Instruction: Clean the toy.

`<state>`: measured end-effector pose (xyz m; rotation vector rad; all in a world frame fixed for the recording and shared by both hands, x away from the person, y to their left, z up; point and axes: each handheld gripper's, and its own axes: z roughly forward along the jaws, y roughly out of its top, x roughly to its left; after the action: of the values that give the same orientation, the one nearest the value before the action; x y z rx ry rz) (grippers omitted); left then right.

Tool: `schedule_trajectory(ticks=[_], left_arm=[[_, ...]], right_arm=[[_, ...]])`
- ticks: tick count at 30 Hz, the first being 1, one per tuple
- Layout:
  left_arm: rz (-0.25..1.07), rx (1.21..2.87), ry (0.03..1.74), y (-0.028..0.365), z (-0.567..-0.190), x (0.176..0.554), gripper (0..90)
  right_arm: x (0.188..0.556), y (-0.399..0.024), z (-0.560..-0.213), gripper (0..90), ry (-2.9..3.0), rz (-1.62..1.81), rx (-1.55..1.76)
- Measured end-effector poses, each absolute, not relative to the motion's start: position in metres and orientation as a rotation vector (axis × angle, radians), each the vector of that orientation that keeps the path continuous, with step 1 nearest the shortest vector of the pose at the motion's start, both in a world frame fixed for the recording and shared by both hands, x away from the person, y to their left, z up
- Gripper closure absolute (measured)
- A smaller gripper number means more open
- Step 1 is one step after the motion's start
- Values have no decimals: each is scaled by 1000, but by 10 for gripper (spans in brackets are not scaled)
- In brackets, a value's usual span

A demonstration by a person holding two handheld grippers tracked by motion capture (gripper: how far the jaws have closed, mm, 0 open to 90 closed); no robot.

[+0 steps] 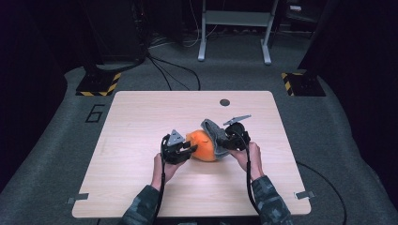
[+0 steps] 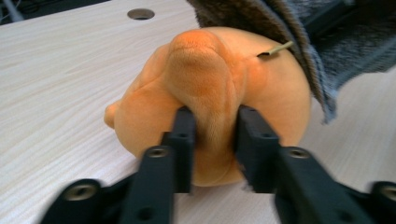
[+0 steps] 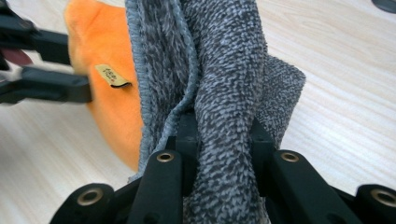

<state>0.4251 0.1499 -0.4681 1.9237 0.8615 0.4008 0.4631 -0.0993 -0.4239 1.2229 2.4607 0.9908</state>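
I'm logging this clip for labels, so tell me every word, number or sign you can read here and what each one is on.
"6": dark numeral on the grey floor left of the table.
Small tan tag on the orange plush toy, beside the grey knitted cloth: dark print, too small and blurred to read.
Yellow-and-black hazard stripes on the stand bases: a marking, no text.

Wooden worktop (image 1: 141, 122), pale, square, on grey carpet. Round hole (image 1: 225, 102) near far edge. Orange plush toy (image 1: 202, 146) lies at middle. Grey knitted cloth (image 1: 213, 132) drapes over toy's right side, rising above it. Left tool (image 1: 187, 151) touches toy's left side, held by left hand (image 1: 163, 167). Right tool (image 1: 220, 143) clamps cloth, held by right hand (image 1: 249, 159). Camouflage sleeves enter from bottom. Metal frame legs (image 1: 234, 28) stand beyond worktop.
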Motion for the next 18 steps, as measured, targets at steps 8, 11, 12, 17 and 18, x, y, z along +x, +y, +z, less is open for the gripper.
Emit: schedule_trajectory(ticks=[8, 11, 12, 17, 18], left_arm=[[461, 2005, 831, 152, -472, 420, 385], [496, 2038, 808, 146, -474, 421, 380], [502, 2048, 804, 144, -475, 420, 393], [544, 2060, 799, 137, -477, 419, 613], [549, 2060, 802, 137, -478, 419, 659]], right_arm=[[468, -95, -424, 732, 2455, 987, 1224], [469, -94, -424, 732, 2462, 980, 1209], [469, -94, -424, 732, 2465, 977, 1207], [469, -95, -424, 731, 2459, 978, 1206], [469, -95, -424, 731, 2458, 978, 1206]])
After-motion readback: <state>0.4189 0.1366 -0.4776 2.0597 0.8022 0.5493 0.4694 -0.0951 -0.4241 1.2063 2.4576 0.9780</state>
